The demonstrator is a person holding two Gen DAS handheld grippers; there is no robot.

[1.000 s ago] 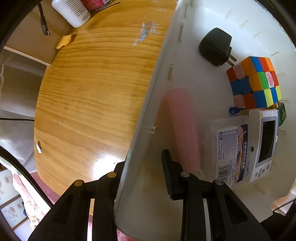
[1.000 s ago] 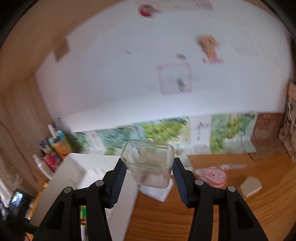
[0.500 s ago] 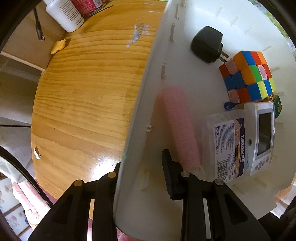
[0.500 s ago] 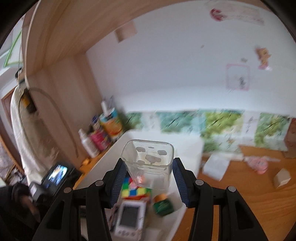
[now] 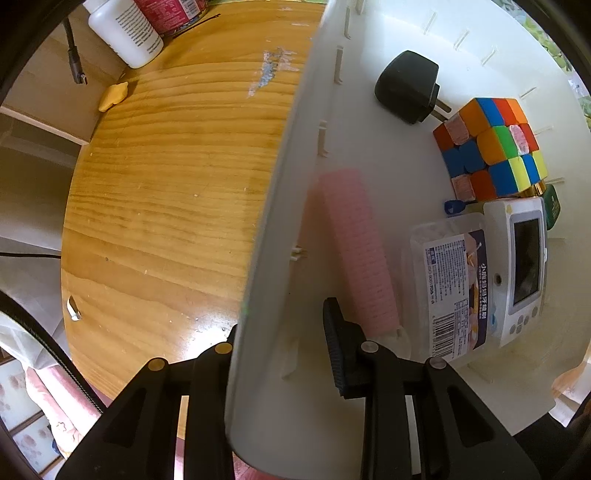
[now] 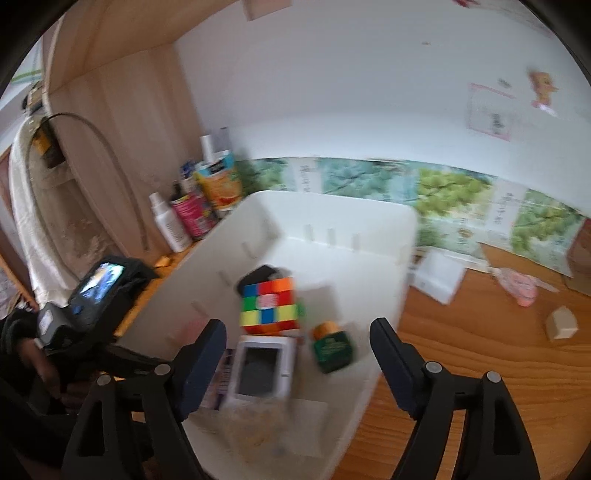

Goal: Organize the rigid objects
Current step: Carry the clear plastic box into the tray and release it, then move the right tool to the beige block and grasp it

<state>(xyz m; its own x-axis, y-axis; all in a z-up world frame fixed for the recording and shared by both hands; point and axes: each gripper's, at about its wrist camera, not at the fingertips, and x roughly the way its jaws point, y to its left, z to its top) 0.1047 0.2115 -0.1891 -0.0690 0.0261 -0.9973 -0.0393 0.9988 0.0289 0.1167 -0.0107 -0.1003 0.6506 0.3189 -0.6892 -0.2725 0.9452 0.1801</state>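
A white storage bin stands on the wooden desk. My left gripper is shut on its left wall. Inside lie a Rubik's cube, a black plug adapter, a pink ribbed roller, a clear labelled box, a white handheld device and a green jar. My right gripper is open and empty, above the bin's near end. A blurred clear container lies in the bin below it.
A white bottle and red can stand at the desk's back left, with a yellow piece nearby. On the right desk lie a white box, a pink item and a beige block.
My right gripper swung over the bin, opened and let go of the clear container, which now lies in the bin. My left gripper kept its hold on the bin wall.
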